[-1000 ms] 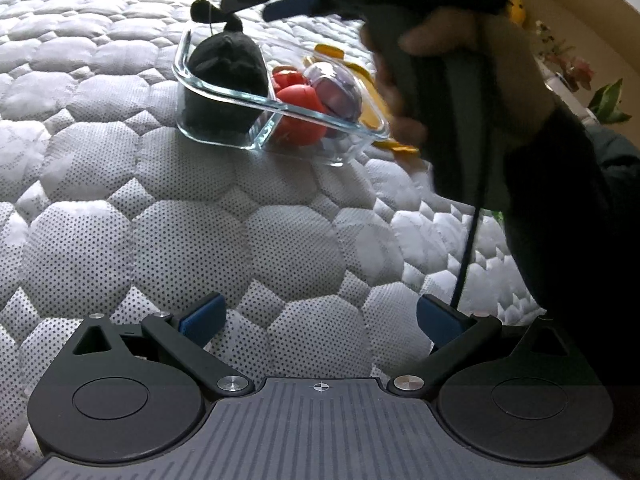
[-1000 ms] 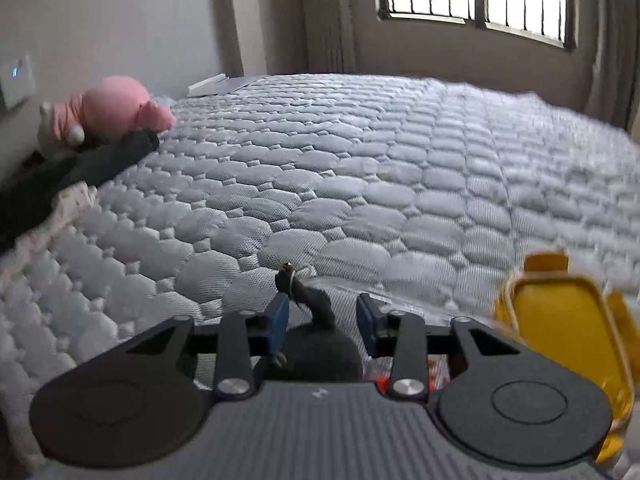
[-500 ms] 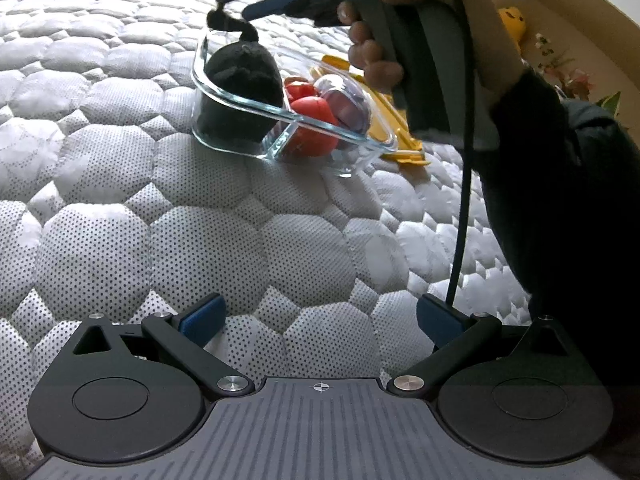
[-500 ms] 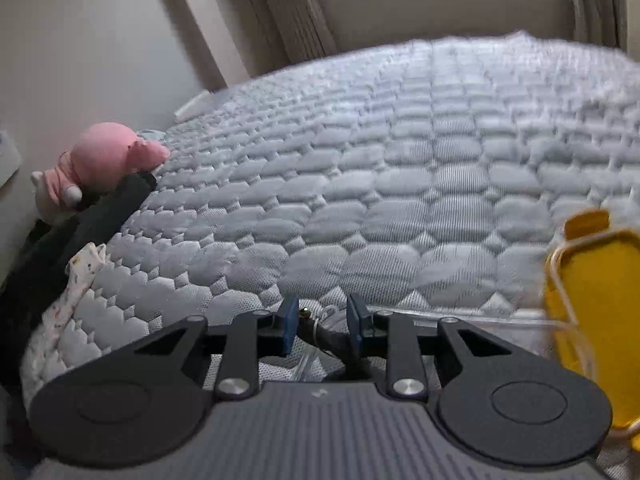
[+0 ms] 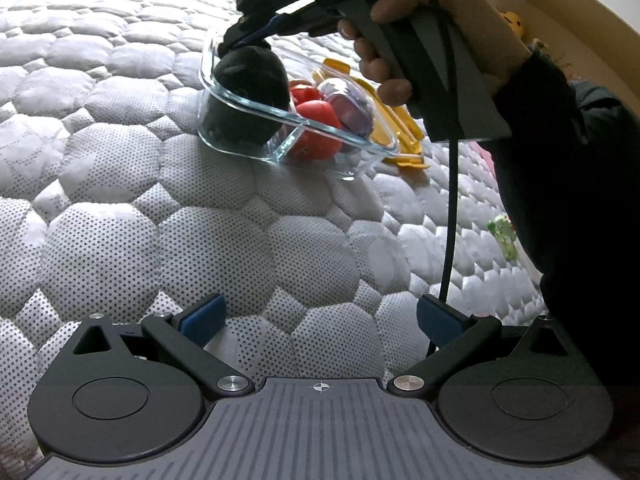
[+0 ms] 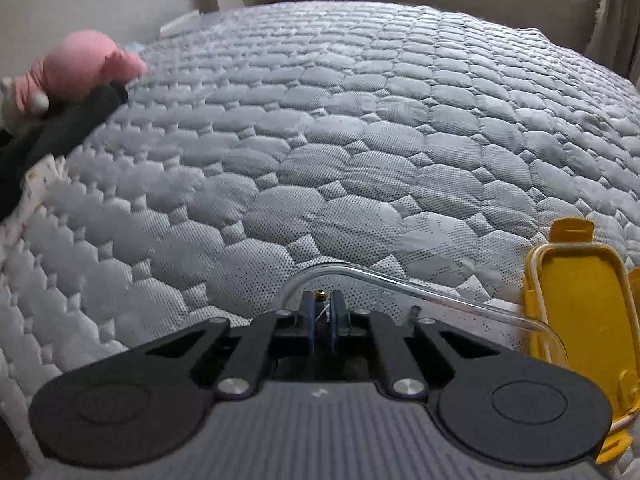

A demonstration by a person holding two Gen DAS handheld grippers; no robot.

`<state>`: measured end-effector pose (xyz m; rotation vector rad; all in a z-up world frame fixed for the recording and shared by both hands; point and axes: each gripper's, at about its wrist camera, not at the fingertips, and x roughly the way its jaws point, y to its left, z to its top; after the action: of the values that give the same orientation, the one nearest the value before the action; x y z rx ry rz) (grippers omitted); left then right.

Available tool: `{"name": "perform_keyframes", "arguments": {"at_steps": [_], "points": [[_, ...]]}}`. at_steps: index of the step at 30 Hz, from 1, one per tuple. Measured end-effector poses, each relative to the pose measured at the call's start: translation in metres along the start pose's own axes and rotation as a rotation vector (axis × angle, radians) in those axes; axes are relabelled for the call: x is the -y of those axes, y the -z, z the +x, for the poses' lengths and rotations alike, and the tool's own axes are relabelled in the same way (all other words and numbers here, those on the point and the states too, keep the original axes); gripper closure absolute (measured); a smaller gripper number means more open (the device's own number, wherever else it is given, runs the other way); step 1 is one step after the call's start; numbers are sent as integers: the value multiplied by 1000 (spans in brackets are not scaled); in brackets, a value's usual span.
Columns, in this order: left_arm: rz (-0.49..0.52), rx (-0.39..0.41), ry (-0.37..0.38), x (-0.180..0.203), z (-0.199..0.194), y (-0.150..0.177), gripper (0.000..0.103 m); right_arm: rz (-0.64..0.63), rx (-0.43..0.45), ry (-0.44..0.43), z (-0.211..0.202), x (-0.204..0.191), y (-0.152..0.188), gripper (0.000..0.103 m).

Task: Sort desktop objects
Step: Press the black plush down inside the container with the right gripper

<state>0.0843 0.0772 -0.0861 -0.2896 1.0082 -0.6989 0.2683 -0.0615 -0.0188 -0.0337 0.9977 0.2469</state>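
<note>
A clear glass two-compartment container (image 5: 256, 148) sits on the quilted mattress. A black plush toy (image 5: 248, 80) fills its left compartment; red tomatoes (image 5: 316, 126) and a purple round object (image 5: 348, 108) lie in the right one. My right gripper (image 5: 250, 36) is shut on the black toy's top stalk, seen in the left wrist view. In the right wrist view the gripper (image 6: 322, 314) pinches a thin stalk with a small gold tip (image 6: 320, 293) over the container's rim (image 6: 400, 280). My left gripper (image 5: 320, 318) is open and empty, low over the mattress in front of the container.
A yellow lid (image 6: 588, 312) lies beside the container, also behind it in the left wrist view (image 5: 396, 136). A pink plush toy (image 6: 76, 68) and dark cloth (image 6: 56, 132) lie at the mattress edge. A small green item (image 5: 502, 236) lies at the right.
My right gripper has closed its fingers onto the black toy's stalk and tilted down over the container. The left gripper has stayed open while its view shifted slightly.
</note>
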Motion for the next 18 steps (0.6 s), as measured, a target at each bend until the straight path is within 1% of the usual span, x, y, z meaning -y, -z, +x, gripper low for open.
{"name": "perform_keyframes", "arguments": {"at_steps": [3,5,7,9,10,12,13,14,15,17,18], "points": [[-10,3,2,-3,-1,0,0,-20,-33,18,8,-6,-3,96],[-12,5,2,-4,-3,1,0,-29,-39,32,11,-8,-5,95],[-14,8,0,-5,-4,1,0,-46,-18,39,7,-9,-6,89],[-17,12,-2,-5,-6,1,0,-52,47,66,-7,-8,-4,64],[-19,14,-3,-5,-7,1,0,-52,78,71,-16,-7,-2,63],[-19,16,-5,-4,-7,0,0,-54,128,60,-35,-5,5,63],[-17,15,-5,-2,-6,0,0,-55,132,44,-41,-4,9,64],[-15,13,-4,0,-5,-1,0,-56,127,27,-45,-3,14,65],[-10,11,-5,2,-4,-1,0,-57,123,10,-49,-2,18,68],[6,5,-7,8,-2,-1,0,-50,75,-31,-49,0,28,74],[11,1,-8,10,-2,0,0,-44,50,-44,-45,1,32,74]]}}
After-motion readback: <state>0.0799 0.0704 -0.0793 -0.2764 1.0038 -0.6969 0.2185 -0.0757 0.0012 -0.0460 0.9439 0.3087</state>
